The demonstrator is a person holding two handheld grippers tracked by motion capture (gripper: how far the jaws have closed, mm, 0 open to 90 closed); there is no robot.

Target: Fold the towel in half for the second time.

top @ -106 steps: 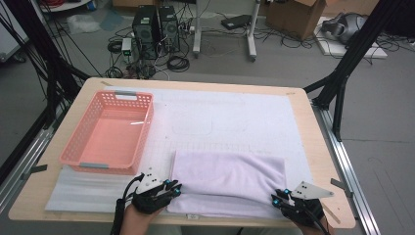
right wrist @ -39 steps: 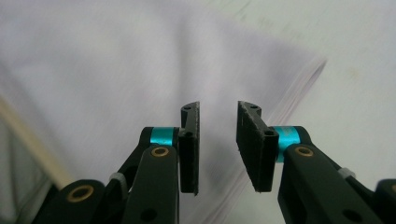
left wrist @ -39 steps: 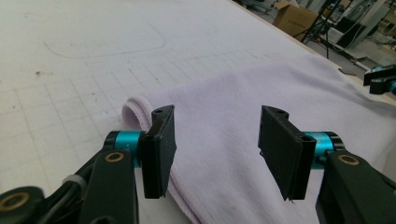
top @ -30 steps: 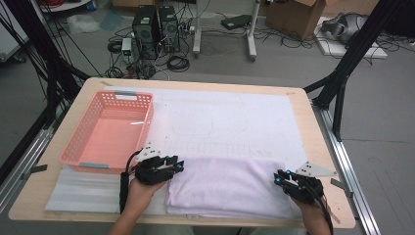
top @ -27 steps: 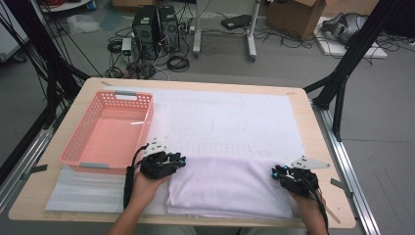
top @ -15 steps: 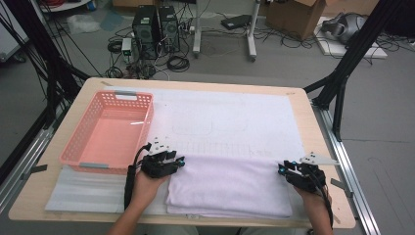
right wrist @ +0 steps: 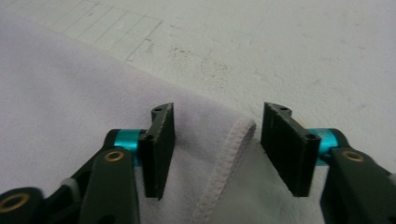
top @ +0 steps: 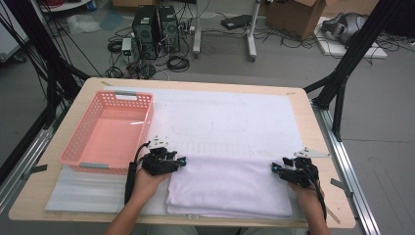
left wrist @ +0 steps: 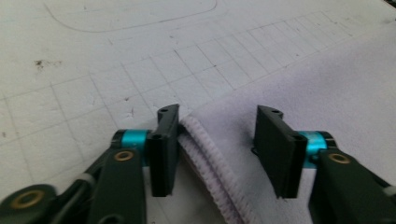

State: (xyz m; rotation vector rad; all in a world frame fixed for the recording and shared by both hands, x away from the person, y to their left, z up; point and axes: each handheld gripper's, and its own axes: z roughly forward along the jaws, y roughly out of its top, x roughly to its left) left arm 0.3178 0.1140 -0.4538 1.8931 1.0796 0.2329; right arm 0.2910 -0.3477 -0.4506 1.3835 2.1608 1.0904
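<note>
A pale lilac towel (top: 230, 188) lies folded on the white mat near the table's front edge. My left gripper (top: 182, 159) sits at its far left corner. In the left gripper view the layered, hemmed corner of the towel (left wrist: 327, 93) lies between the jaws of that gripper (left wrist: 217, 140), which have just been closing a little but do not press on it. My right gripper (top: 275, 168) sits at the far right corner. In the right gripper view the stitched towel corner (right wrist: 70, 93) lies loose between the jaws of that gripper (right wrist: 217, 140), which have just been opening.
An empty pink plastic basket (top: 110, 132) stands at the left, just beyond my left hand. The white mat (top: 235, 117) with drawn outlines and a grid covers most of the wooden table (top: 313, 127). Computers and cables lie on the floor beyond.
Both hands brought the towel's near edge forward onto its far edge, so the towel lies folded shorter. Both grippers have since opened off the corners, and the right one shifted slightly outward.
</note>
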